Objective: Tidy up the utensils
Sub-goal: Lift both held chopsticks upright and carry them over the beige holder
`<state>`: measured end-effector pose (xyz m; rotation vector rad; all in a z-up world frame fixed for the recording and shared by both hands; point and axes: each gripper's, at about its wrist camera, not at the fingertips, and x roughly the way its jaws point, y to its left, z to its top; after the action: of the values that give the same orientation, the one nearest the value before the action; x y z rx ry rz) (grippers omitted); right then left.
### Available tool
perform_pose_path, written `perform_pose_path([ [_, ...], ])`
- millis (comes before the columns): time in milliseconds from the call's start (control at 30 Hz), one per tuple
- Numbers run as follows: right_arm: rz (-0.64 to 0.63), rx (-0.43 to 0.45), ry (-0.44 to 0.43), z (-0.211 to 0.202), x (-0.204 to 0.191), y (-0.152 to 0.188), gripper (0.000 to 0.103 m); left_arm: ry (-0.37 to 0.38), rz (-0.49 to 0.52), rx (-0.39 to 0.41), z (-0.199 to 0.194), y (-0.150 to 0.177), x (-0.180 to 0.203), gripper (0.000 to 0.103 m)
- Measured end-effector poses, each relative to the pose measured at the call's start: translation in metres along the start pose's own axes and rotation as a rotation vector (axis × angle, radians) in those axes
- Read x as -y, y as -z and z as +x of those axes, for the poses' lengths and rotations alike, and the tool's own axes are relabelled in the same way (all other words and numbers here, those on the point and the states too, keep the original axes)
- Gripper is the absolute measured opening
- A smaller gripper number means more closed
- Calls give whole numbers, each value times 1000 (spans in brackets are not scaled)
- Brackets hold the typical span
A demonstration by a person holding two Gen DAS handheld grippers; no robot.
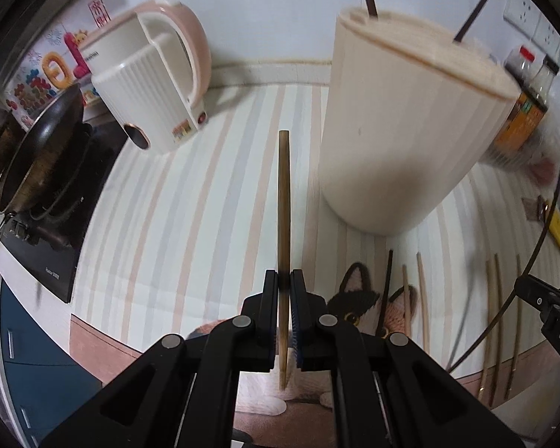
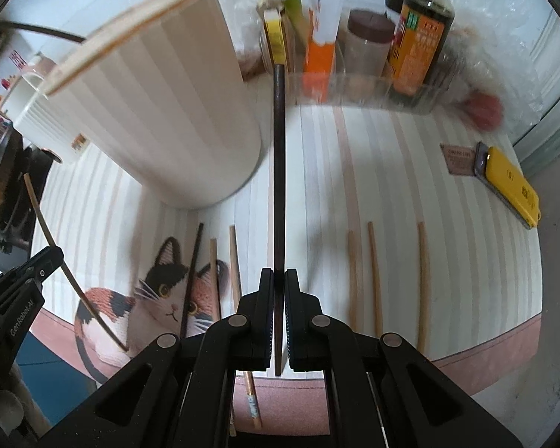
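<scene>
Left wrist view showed our left gripper pinching a pale wooden chopstick at lower centre, fingers nearly closed, beside the cream holder at upper right. Our right gripper clamped a dark chopstick likewise; loose chopsticks lay on the striped mat.

A light wooden chopstick and a dark chopstick point toward the cream holder.

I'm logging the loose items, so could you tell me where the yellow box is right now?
In the right wrist view, the yellow box lies at the mat's far right edge, beside a brown card, right of three chopsticks.
</scene>
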<state>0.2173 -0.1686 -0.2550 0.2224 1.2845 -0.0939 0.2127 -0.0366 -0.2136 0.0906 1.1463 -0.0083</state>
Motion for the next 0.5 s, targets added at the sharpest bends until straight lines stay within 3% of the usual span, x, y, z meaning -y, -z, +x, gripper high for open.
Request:
perform_pose_path([
  [500,6,185,-91,-85,1,-39,5,83,-26,175,-79,-31,3,4],
])
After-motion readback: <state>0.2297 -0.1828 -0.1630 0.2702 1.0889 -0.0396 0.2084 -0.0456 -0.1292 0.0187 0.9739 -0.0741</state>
